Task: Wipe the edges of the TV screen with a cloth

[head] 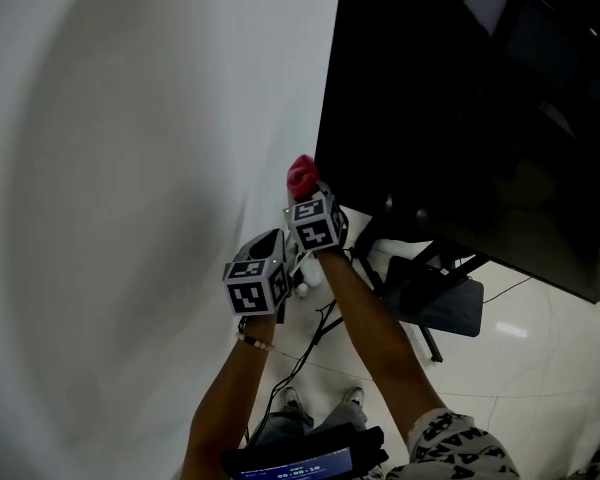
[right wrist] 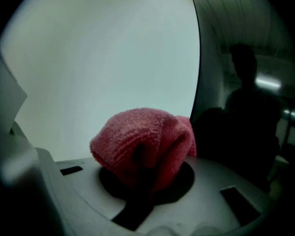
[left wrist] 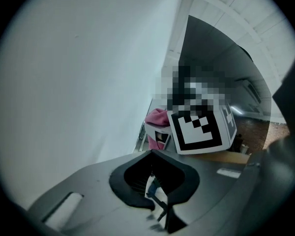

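Right tongs (head: 302, 192) clenched on the pink cloth (head: 300, 175); in the right gripper view the tongs (right wrist: 145, 181) have the cloth (right wrist: 142, 141) bunched in 1 thick fold between the jaws, bulging up and out past them

Cloth sits at the bottom end of the TV (head: 460, 98) left edge, by its lower left corner, pressed up to the black frame. In the right gripper view the right lobe of the cloth meets the dark edge of the TV (right wrist: 236, 107); cannot tell how firmly it bears on it. Screen is dark, with a dim reflection of a person in it

Left tongs (head: 280, 243) hang just below and to the left of the right ones, near but not on the TV. In the left gripper view my left tongs (left wrist: 155, 181) are closed, the 2 jaws meeting at a thin seam, with nothing gripped. That view looks up past them to the right tongs' marker cube (left wrist: 201, 129), the cloth (left wrist: 156, 117) poking out above it, and the TV (left wrist: 211, 48) beyond

White wall (head: 130, 168) fills the left side behind the TV. Below: black TV stand (head: 435, 303), loose cables (head: 310, 343) running down to the pale glossy floor (head: 520, 358)

Both forearms reach up from the lower frame, the marker cube on the left tongs (head: 255, 286) sitting lower than the one on the right (head: 317, 226)
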### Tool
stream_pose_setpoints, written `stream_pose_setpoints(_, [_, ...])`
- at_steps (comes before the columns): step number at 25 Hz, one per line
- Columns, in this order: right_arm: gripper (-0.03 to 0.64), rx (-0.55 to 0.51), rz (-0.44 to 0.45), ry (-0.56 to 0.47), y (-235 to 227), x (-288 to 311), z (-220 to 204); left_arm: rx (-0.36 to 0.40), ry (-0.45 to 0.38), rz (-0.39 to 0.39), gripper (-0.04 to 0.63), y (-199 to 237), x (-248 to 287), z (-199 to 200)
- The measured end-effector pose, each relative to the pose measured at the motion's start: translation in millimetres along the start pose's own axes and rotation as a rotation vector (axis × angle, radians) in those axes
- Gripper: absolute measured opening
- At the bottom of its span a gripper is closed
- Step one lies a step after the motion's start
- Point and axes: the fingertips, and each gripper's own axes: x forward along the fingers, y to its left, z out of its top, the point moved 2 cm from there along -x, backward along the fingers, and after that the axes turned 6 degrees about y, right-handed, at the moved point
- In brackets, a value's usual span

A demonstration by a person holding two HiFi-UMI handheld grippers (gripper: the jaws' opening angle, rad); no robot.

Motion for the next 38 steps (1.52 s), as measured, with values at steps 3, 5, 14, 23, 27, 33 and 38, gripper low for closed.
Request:
stream_pose_setpoints(3, [0.046,0.026,0.013,0.02,6.2,10.4,-24.2,-0.004,0.038,0.007,0.002,5.0,4.7,-13.9])
stream_pose_setpoints(5, [0.046,0.013,0.011,0.008,9.6,14.6,-33.2,-0.003,0.056,0.007,0.002,6.6,5.8,-20.9])
stream_pose_setpoints(14, [0.046,0.041,0.125,0.045,14.6,9.3,-48.2,0.007,0.094,-0.013,0.002,-2.6,13.5,-25.4])
stream_pose_setpoints(23, [0.046,0.133,0.107,0.087,-6.8,-8.4,-75.6,0.015,0.117,-0.056,0.002,-19.1,17.9,-26.8])
stream_pose_setpoints(27, [0.046,0.198,0.094,0.075,-24.1,-21.8,-80.1,0.023,0.12,-0.071,0.002,-30.6,20.4,-22.4])
stream_pose_setpoints(33, [0.046,0.32,0.079,0.065,-43.9,-32.4,-105.5,0.029,0.128,-0.104,0.002,-45.8,23.0,-30.4])
stream_pose_setpoints(38, [0.046,0.437,0.053,0.106,-63.0,-42.4,-126.1,0.032,0.135,-0.111,0.002,-49.6,19.8,-34.1])
